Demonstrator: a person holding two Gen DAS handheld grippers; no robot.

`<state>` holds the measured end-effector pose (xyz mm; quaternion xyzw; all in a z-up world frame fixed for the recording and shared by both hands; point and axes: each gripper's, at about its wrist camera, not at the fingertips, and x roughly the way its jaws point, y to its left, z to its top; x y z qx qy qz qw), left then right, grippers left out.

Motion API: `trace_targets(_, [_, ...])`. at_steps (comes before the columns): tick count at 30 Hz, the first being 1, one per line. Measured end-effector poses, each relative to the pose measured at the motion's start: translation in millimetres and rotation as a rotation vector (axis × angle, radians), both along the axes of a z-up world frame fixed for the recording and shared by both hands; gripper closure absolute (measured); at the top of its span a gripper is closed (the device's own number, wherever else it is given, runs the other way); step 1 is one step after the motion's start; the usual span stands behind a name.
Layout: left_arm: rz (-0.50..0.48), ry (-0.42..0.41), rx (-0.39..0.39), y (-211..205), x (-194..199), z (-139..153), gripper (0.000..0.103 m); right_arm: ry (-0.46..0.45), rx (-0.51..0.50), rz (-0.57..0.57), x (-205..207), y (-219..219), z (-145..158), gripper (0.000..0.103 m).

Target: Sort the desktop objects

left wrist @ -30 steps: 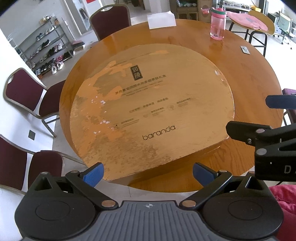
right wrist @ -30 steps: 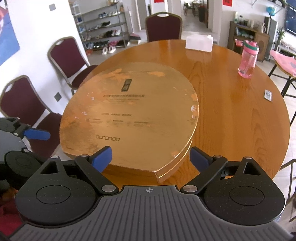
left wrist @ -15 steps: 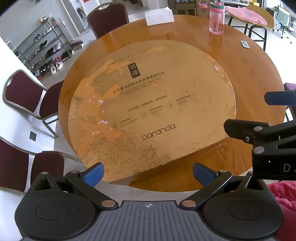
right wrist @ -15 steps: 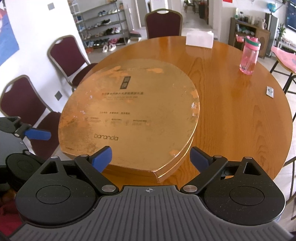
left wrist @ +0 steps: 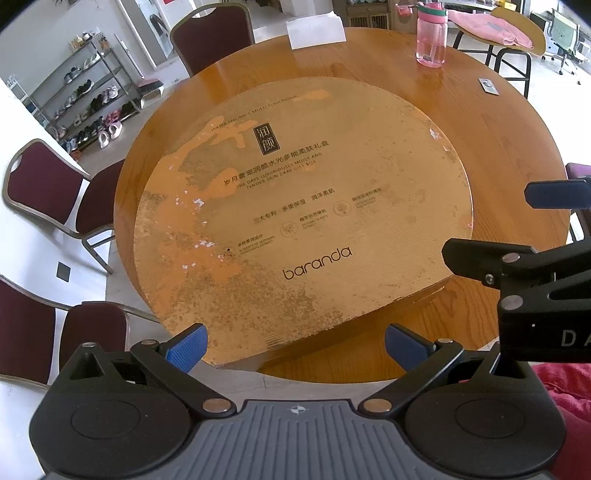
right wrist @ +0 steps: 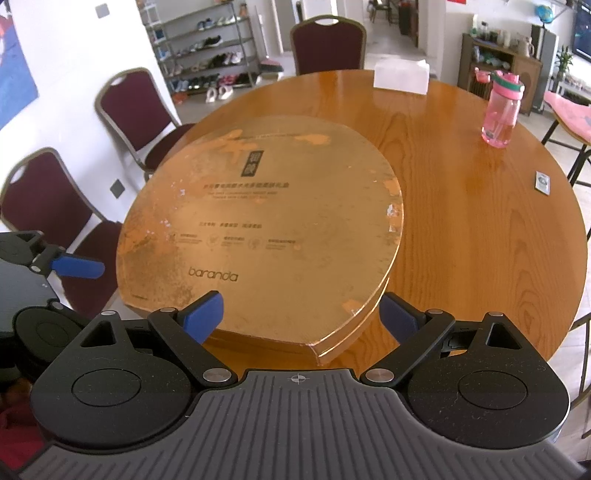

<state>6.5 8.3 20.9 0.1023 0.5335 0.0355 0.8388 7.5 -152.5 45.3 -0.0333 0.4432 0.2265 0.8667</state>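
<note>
A large flat gold gift box (left wrist: 303, 214) marked "baranda" lies on the round wooden table (left wrist: 498, 155), near its front-left edge; it also shows in the right wrist view (right wrist: 266, 236). My left gripper (left wrist: 293, 349) is open and empty, just short of the box's near edge. My right gripper (right wrist: 301, 314) is open and empty, at the box's near pointed corner. A pink water bottle (right wrist: 502, 110), a white tissue box (right wrist: 400, 75) and a small card (right wrist: 542, 181) stand on the table's far side.
Maroon chairs (right wrist: 136, 110) stand around the table's left and far sides. A shoe rack (right wrist: 210, 48) stands by the back wall. A wooden cabinet (right wrist: 513, 70) and a chair with a pink cushion (left wrist: 498, 29) are at the far right.
Both grippers have moved slightly forward toward the gold box, which now looks larger in the left wrist view. Both stay open.
</note>
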Motion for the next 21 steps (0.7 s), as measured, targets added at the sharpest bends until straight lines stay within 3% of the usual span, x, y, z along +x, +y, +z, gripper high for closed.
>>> trace_targets(21, [-0.011, 0.003, -0.011, -6.9, -2.2, -1.7, 0.001, 0.009, -0.002, 0.01, -1.8, -0.3, -1.4, 0.008])
